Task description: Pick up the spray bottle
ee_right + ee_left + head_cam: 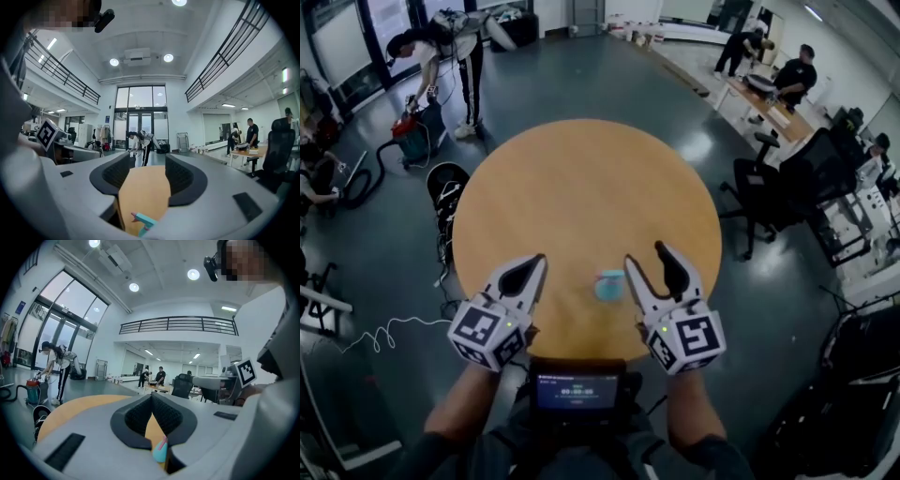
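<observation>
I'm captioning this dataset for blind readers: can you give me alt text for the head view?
A small teal spray bottle sits near the front edge of a round wooden table, between two handheld grippers: the left gripper with jaws together, the right gripper with jaws apart.

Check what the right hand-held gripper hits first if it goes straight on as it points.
Probably nothing. The right hand-held gripper, jaws apart, points out across the table, with only bare wood ahead. The spray bottle sits low near the base of its jaws, not ahead of them. Depth is unclear.
</observation>
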`<action>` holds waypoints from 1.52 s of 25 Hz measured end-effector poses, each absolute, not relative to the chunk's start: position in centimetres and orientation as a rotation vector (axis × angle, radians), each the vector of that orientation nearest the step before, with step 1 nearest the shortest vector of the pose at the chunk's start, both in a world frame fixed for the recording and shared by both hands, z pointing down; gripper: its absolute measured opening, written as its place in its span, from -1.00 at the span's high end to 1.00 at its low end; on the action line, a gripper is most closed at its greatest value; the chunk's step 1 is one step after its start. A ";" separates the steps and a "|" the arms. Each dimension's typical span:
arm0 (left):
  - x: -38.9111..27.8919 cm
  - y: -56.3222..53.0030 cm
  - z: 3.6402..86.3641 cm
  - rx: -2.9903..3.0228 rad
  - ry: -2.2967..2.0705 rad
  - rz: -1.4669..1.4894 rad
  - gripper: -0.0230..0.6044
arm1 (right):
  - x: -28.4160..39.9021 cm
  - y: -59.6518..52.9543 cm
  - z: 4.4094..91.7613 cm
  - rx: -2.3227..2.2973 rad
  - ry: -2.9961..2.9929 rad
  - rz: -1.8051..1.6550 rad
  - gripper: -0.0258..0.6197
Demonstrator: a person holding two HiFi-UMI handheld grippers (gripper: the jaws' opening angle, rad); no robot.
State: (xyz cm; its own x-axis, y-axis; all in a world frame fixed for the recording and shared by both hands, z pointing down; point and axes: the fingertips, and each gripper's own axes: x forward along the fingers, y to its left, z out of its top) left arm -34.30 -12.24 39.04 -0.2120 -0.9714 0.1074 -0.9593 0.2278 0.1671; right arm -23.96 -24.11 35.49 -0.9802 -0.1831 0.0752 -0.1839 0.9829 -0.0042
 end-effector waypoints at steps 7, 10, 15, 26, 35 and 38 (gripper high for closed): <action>-35.5 -13.2 43.0 1.797 -2.274 -0.036 0.92 | -23.9 -24.7 39.4 0.301 -2.994 0.060 0.03; -36.1 -12.8 46.2 1.737 -2.234 0.009 0.92 | -23.9 -24.8 42.4 0.307 -2.941 0.118 -0.18; -36.0 -13.4 50.5 1.690 -2.162 0.028 0.92 | -24.0 -25.1 47.5 0.281 -2.872 0.149 -0.26; -34.5 -14.1 59.6 1.613 -2.010 0.100 0.67 | -24.6 -24.3 58.0 0.219 -2.708 0.229 -0.36; -34.5 -14.5 64.0 1.547 -1.996 0.102 0.47 | -25.1 -23.7 63.6 0.185 -2.637 0.262 -0.49; -34.8 -14.7 64.9 1.523 -1.995 0.086 0.44 | -25.7 -23.8 65.2 0.175 -2.626 0.262 -0.54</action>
